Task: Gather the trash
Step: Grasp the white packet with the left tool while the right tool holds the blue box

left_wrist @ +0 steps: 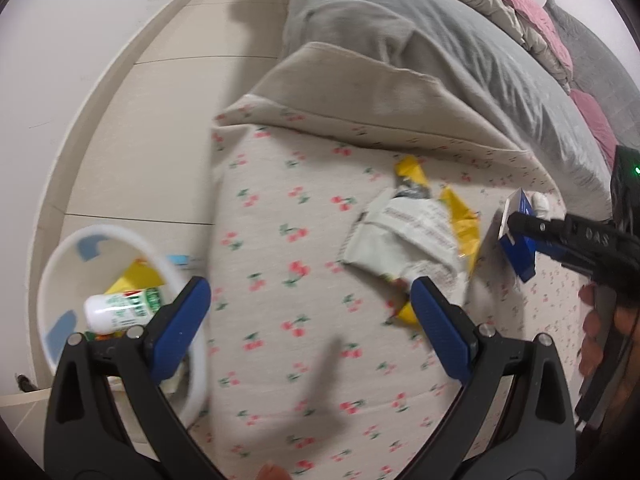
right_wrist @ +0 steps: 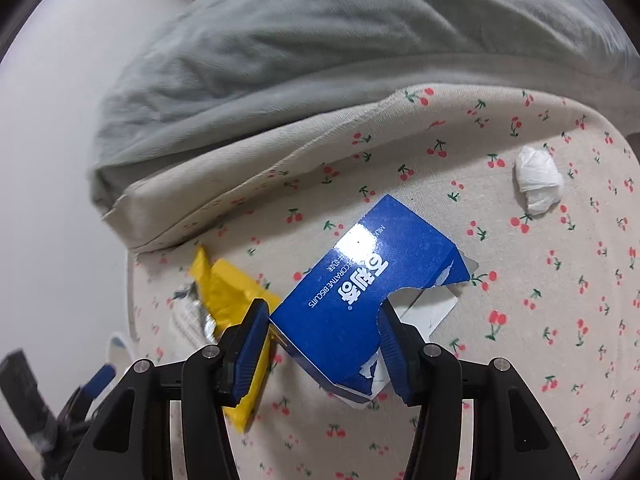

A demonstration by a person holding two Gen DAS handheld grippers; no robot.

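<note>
A torn blue biscuit box (right_wrist: 360, 292) sits between the fingers of my right gripper (right_wrist: 324, 312), which is shut on it just above the cherry-print sheet; it also shows in the left wrist view (left_wrist: 520, 236). A crumpled yellow and silver wrapper (left_wrist: 420, 232) lies on the sheet, seen too in the right wrist view (right_wrist: 224, 292). A white tissue wad (right_wrist: 538, 180) lies further right. My left gripper (left_wrist: 308, 292) is open and empty, above the bed edge, its right finger close to the wrapper. A white bin (left_wrist: 52, 280) on the floor holds a white bottle (left_wrist: 120, 308) and yellow wrapping.
A grey duvet (left_wrist: 400, 40) and beige blanket edge (left_wrist: 340, 88) cover the bed behind the trash. A pink quilt (left_wrist: 532, 12) lies beyond. Tiled floor (left_wrist: 140, 140) and a white wall run along the left of the bed.
</note>
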